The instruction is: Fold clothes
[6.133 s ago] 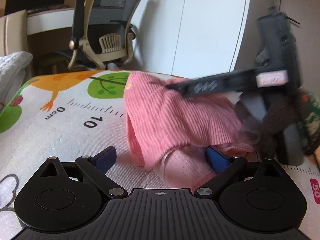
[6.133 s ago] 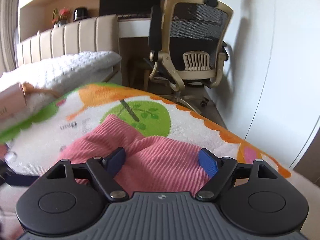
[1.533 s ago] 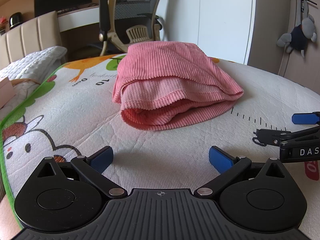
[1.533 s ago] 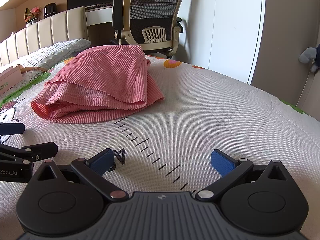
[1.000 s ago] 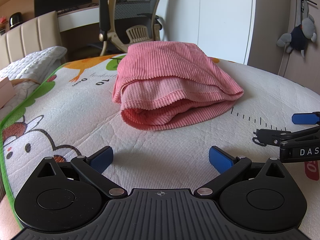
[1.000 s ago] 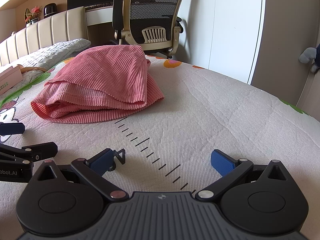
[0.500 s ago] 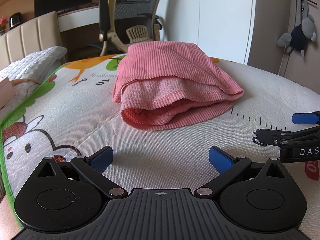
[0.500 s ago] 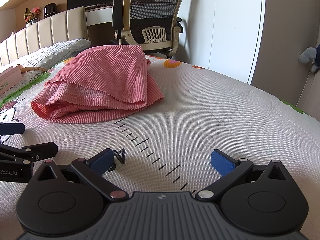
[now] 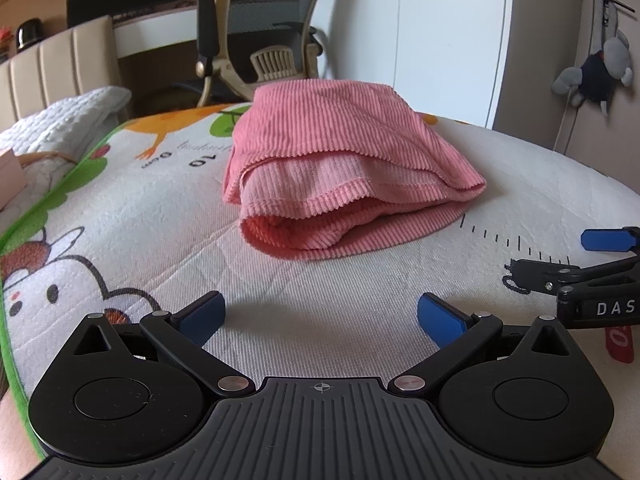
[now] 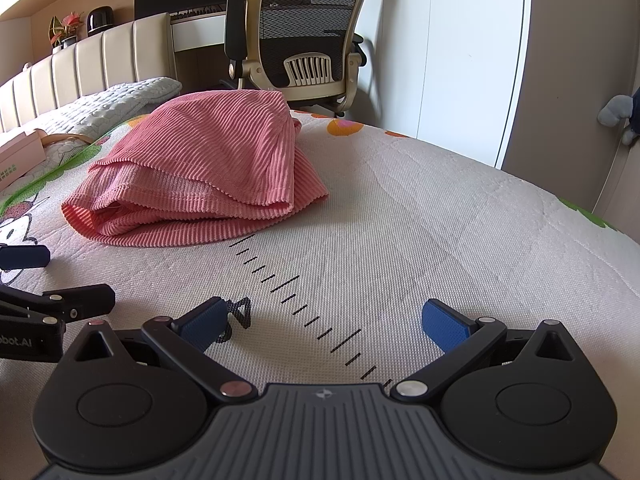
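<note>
Pink ribbed garment (image 9: pixel 340 168) lay folded on printed mat (image 9: pixel 160 220); left gripper (image 9: pixel 320 316) and right gripper (image 10: pixel 324 322) sat spread apart, empty.

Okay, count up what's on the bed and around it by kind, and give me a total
Pink garments: 1
Grippers, left and right, both open and empty: 2
Office chairs: 1
Pink boxes: 1
Plush toys: 1
Total: 6

Ribbed pink garment (image 9: pixel 344 168) (cartoon-printed white mat (image 9: pixel 160 240))
</note>
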